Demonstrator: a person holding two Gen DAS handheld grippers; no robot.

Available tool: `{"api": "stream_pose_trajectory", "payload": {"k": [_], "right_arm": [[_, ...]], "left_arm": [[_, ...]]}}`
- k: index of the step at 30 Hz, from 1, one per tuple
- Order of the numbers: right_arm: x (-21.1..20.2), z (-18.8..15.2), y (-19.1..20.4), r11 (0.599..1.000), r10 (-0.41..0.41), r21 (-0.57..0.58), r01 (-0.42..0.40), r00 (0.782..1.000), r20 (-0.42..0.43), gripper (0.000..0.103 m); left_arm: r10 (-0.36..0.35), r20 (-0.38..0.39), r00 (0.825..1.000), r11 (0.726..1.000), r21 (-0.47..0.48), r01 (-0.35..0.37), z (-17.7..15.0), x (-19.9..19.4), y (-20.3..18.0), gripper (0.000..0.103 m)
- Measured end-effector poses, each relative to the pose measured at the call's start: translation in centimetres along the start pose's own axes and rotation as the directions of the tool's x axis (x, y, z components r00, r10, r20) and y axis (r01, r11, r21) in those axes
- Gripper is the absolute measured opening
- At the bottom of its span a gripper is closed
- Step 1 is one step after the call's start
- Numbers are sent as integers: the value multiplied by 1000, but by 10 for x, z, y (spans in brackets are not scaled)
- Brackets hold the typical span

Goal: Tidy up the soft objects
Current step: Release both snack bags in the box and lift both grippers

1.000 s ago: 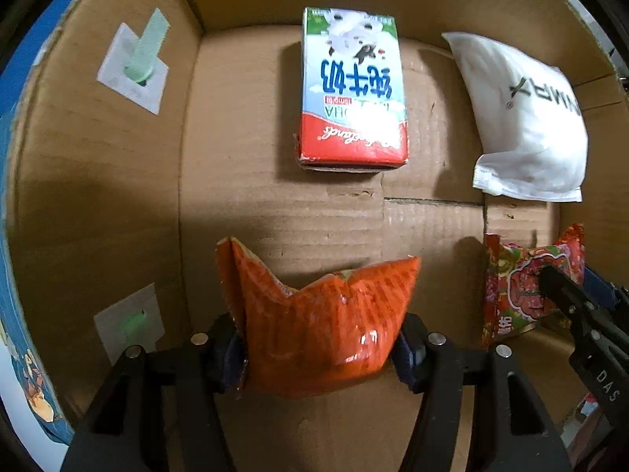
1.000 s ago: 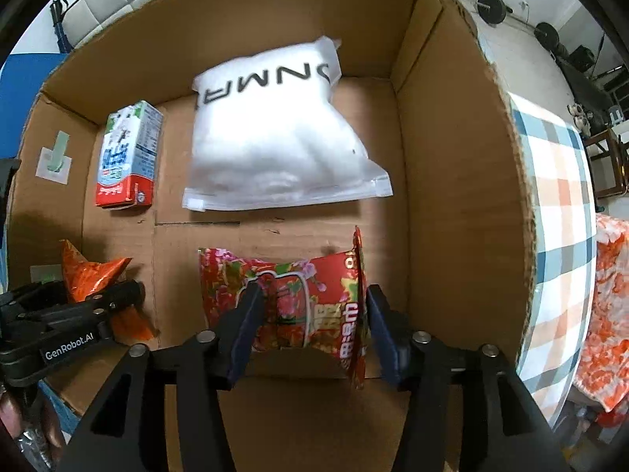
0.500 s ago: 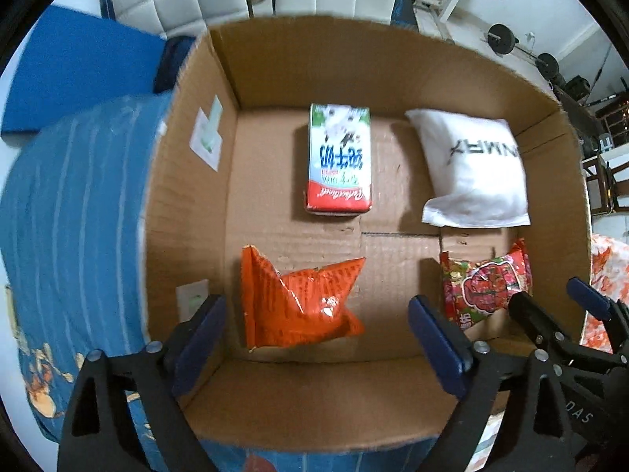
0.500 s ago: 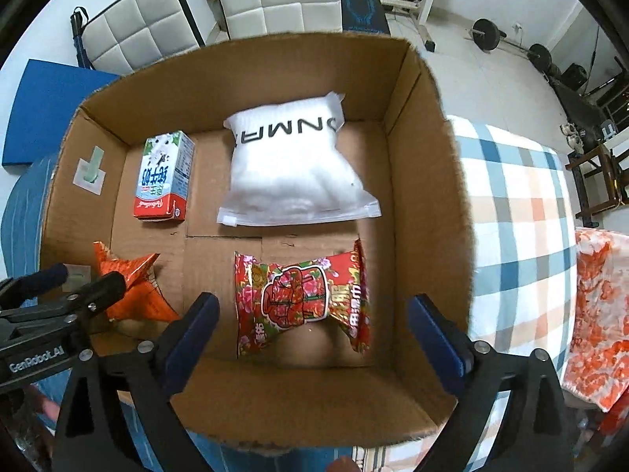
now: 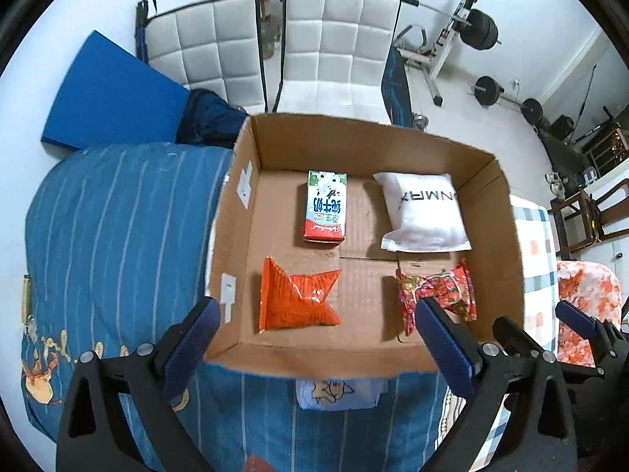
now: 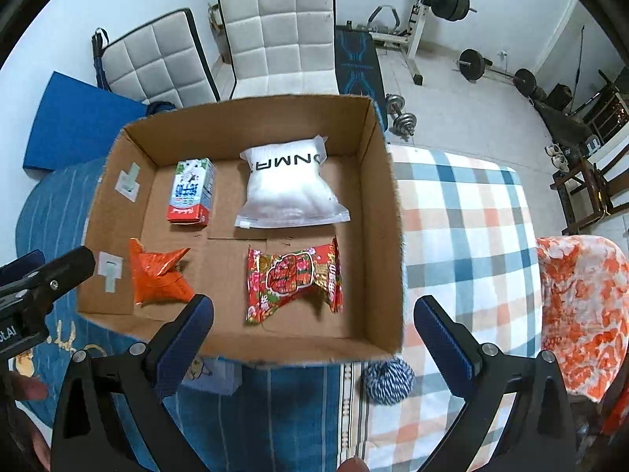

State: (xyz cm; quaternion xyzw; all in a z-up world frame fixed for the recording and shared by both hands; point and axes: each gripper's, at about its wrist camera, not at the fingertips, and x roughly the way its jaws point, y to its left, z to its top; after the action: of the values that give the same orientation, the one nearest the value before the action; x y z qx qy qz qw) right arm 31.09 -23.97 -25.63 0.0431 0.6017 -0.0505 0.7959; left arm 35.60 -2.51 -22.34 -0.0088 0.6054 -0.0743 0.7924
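Observation:
An open cardboard box [image 5: 515, 259] [image 6: 387, 212] sits on a bed. Inside lie an orange snack bag [image 5: 295, 299] [image 6: 157, 275] at front left, a red flowery snack bag [image 5: 436, 295] [image 6: 295, 275] at front right, a milk carton [image 5: 325, 206] [image 6: 190, 192] at back left and a white pouch [image 5: 424, 212] [image 6: 291, 185] at back right. My left gripper [image 5: 314, 338] is open and empty, above the box's near edge. My right gripper [image 6: 314, 334] is open and empty, also above the near edge.
A blue striped blanket [image 5: 118, 236] lies left of the box, a plaid cloth [image 6: 464, 236] right of it. A blue-white yarn ball [image 6: 388, 379] and a small pale blue packet [image 6: 212, 373] lie in front of the box. White chairs [image 5: 334, 51] and gym weights stand behind.
Both grippers opened, letting go of the orange bag and the red bag inside the box, then pulled up and back out of the box.

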Motion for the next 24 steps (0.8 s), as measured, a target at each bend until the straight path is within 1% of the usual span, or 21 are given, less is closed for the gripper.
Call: {"api": "stream_pose_trajectory", "payload": {"k": [6,10,19,24], "right_arm": [[-42,-17,-4,1000,4,5,-4,999,52,103],[-70,-28,-5,1000,0,1,-1,996,94,103],[-123,-48,-7,1000,27,11,-29,987,160,103],[-142,-57,-7,998,55,8,-57,983,176,103]], "left_arm": [[0,55,998,1000,1,0,-19,-38,-4,102],[14,89,996,1000,7,-15,-32,-57,-7,102],[35,168,985,999,18,-39,-57,-106,-14,102],[13,180,984,1000,16,-16,-65,-123,-16,102]]}}
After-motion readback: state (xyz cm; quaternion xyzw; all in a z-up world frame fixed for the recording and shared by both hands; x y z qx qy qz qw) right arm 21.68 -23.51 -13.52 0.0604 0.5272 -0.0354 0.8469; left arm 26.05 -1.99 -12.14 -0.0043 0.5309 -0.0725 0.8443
